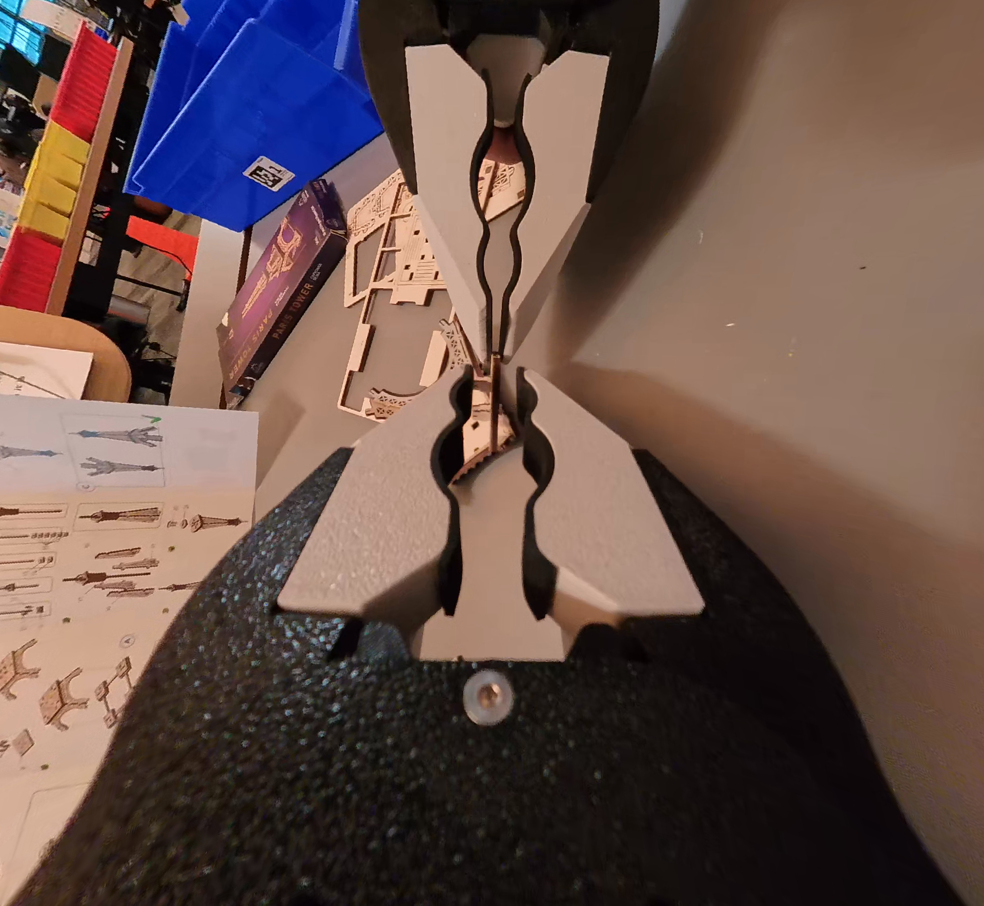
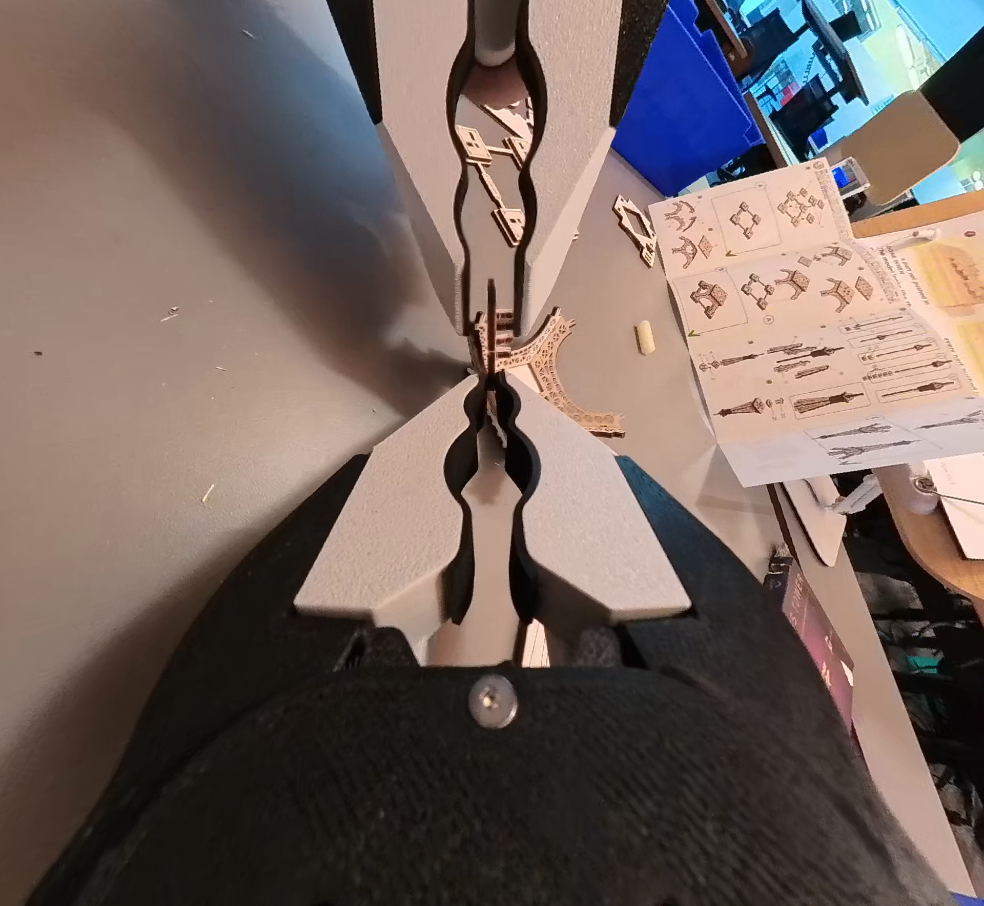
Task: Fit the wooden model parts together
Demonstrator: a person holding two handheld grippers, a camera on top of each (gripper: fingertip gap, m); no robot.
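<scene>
Mating tip to tip above the worktop: left tongs clenched on lattice piece, right tongs clenched on thin slat; align slot squarely, press gently.

Dim, warm light; soft shadows on the table; blurred, fisheye-bent edges.
</scene>
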